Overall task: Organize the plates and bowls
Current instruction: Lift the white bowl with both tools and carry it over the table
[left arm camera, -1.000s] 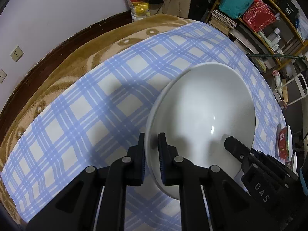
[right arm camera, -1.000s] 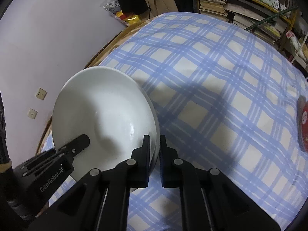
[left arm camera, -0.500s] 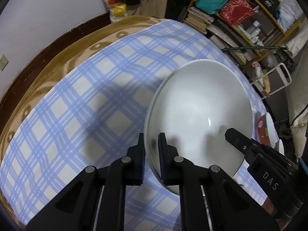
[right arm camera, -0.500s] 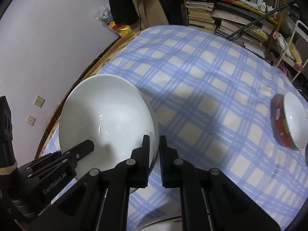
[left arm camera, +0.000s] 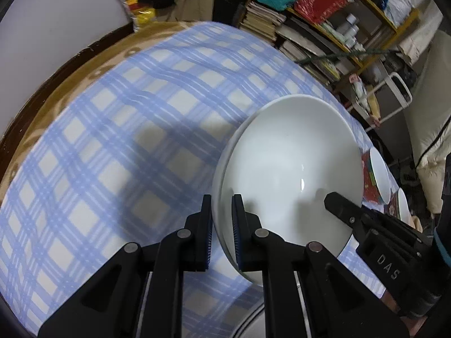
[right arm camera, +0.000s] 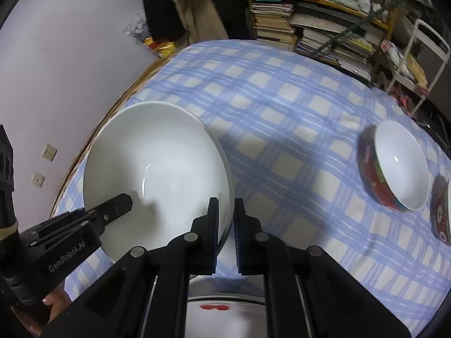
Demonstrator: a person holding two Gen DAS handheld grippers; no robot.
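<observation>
A large white bowl [left arm camera: 287, 174] hangs above the blue checked tablecloth, held from both sides. My left gripper [left arm camera: 221, 225] is shut on its left rim. My right gripper [right arm camera: 225, 225] is shut on its right rim; the bowl also shows in the right wrist view [right arm camera: 155, 169]. The right gripper's body [left arm camera: 380, 242] shows at the bowl's right, and the left gripper's body [right arm camera: 70, 236] shows at its left. A red patterned bowl [right arm camera: 394, 166] stands on the cloth at the right, with a second one [right arm camera: 442, 211] at the edge of view.
A white plate with a red mark [right arm camera: 225, 315] lies below my grippers near the front. The table [left arm camera: 112, 140] has a brown cover under the cloth. Shelves of books [right arm camera: 324, 33] and a white rack [right arm camera: 422, 56] stand behind the table.
Both grippers have carried the white bowl toward me and to the right over the cloth. The red bowls and the white plate below have come into view.
</observation>
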